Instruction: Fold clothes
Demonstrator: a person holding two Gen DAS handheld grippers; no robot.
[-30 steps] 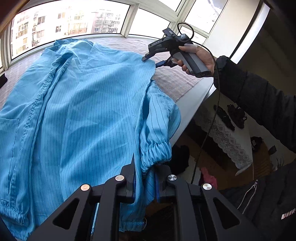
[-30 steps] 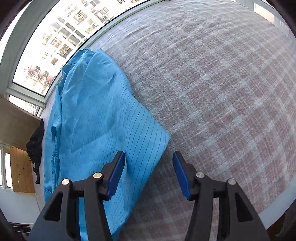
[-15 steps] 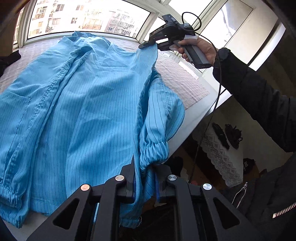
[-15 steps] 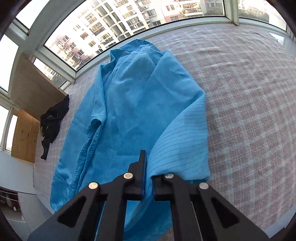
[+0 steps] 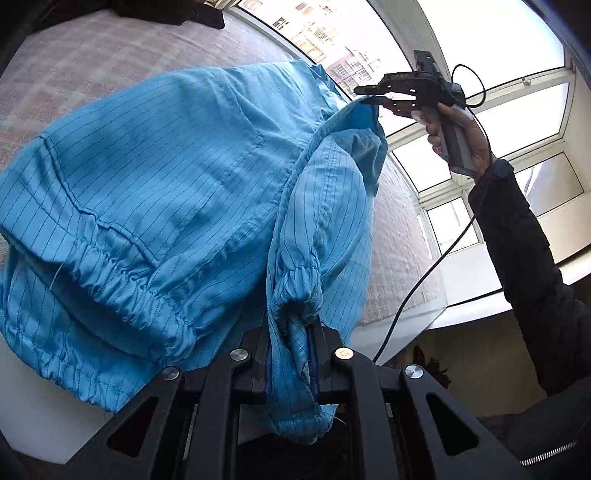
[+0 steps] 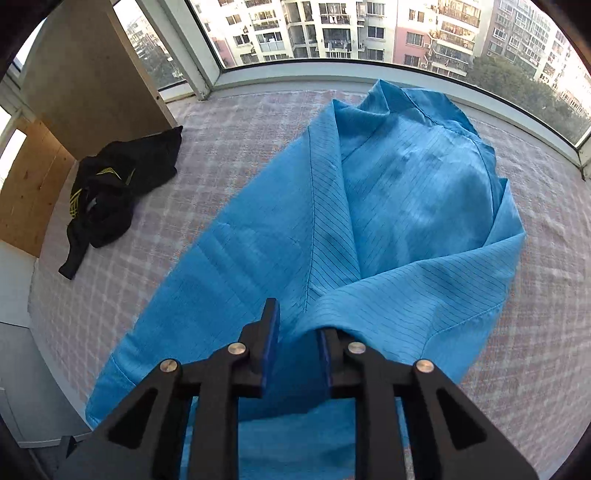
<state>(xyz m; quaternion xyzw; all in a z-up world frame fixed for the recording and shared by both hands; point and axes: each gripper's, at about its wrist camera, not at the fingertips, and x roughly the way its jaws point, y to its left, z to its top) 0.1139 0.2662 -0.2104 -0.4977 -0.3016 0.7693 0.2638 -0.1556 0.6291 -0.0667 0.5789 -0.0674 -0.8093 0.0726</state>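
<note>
The blue jacket [image 5: 166, 192] is now lifted along one side, where a second ago it was lying flat and spread out. Back then the jaws of the right gripper [image 6: 295, 354] were wide and empty above the cloth. Now they are narrow, and blue cloth near the shoulder is pinched between them. The jaws of the left gripper [image 5: 290, 363] are squeezed on the hem beside a gathered cuff, as they were before. The lifted edge is stretched between the two pairs of jaws. This is judged to mean that one side of the jacket is being carried over the rest, so a fold is under way.

The jacket is thin and light blue, with fine dark lines. Ahead of the right jaws it is draped in soft folds over the checked cover [image 6: 229, 155], with the collar at the far end by the window [image 6: 369, 33]. A sleeve [image 5: 314, 229] is hung down just ahead of the left jaws. A black garment [image 6: 107, 192] is seen lying well off to the left of the right jaws.
</note>
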